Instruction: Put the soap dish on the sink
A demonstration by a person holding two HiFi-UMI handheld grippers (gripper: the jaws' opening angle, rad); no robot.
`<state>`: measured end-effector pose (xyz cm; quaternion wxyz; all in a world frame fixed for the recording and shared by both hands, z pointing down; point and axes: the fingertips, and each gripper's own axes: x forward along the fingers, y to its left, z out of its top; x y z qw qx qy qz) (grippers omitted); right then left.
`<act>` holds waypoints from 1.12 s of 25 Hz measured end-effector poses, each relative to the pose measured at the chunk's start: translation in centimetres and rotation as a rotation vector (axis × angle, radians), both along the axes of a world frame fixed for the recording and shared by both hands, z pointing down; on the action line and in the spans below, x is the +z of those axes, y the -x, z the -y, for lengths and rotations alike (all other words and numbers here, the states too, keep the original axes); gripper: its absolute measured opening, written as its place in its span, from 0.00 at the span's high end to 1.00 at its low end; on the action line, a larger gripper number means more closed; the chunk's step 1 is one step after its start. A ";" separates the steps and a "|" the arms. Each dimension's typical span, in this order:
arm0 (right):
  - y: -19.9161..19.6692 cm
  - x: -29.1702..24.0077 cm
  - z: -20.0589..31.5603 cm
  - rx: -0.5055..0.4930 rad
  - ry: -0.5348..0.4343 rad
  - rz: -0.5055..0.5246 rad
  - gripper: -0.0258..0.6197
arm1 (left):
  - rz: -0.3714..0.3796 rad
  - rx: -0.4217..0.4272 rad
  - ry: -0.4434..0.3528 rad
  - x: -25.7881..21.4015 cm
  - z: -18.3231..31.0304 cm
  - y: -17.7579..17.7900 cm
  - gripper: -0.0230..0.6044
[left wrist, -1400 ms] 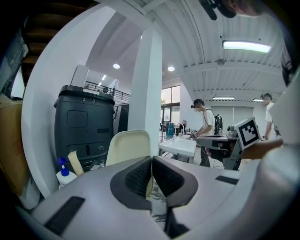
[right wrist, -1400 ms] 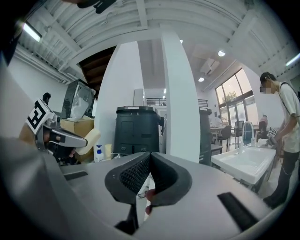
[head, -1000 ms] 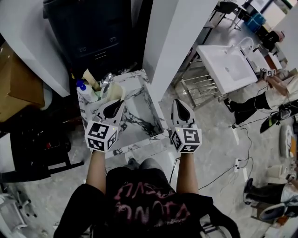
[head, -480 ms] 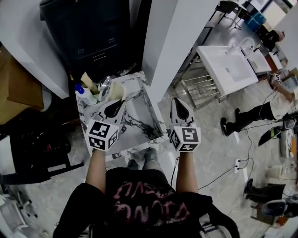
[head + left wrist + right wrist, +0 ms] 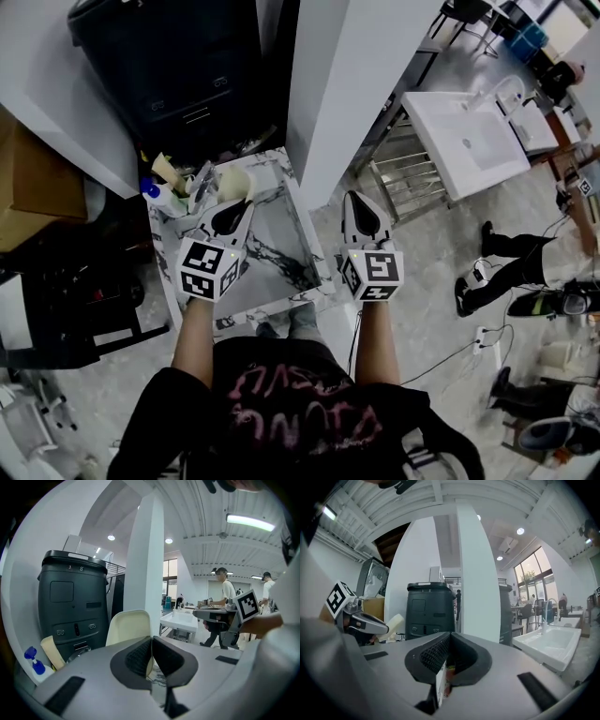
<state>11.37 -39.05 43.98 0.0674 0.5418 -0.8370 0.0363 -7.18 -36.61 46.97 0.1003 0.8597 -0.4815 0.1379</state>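
Observation:
The soap dish is a cream plastic shell, held upright in my left gripper, whose jaws are shut on its lower edge. In the left gripper view the soap dish rises just behind the closed jaws of the left gripper. It hangs over the back left of a marble sink. My right gripper is shut and holds nothing, past the marble sink's right edge over the floor. A second sink, white, stands far to the right.
A blue-capped bottle, a cream tube and a chrome tap crowd the marble sink's back left corner. A dark bin and a white pillar stand behind. A person's legs cross the floor at right. Cables lie there.
Both grippers have edged slightly forward, and the left still holds the dish. The person on the floor at right has walked to another spot.

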 end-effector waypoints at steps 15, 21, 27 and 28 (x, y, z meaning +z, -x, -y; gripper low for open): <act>-1.4 1.0 4.5 -0.039 0.026 -0.019 0.94 | 0.164 -0.023 0.237 11.9 6.8 -0.7 0.93; -1.6 2.0 5.1 -0.042 0.058 -0.034 0.94 | 0.233 0.003 0.327 16.1 8.3 -0.7 0.92; -2.6 3.6 5.8 -0.037 0.087 -0.053 0.94 | 0.277 0.031 0.421 20.0 9.6 -0.7 0.93; -2.9 3.9 6.0 -0.034 0.092 -0.057 0.94 | 0.283 0.030 0.432 20.5 9.8 -0.7 0.93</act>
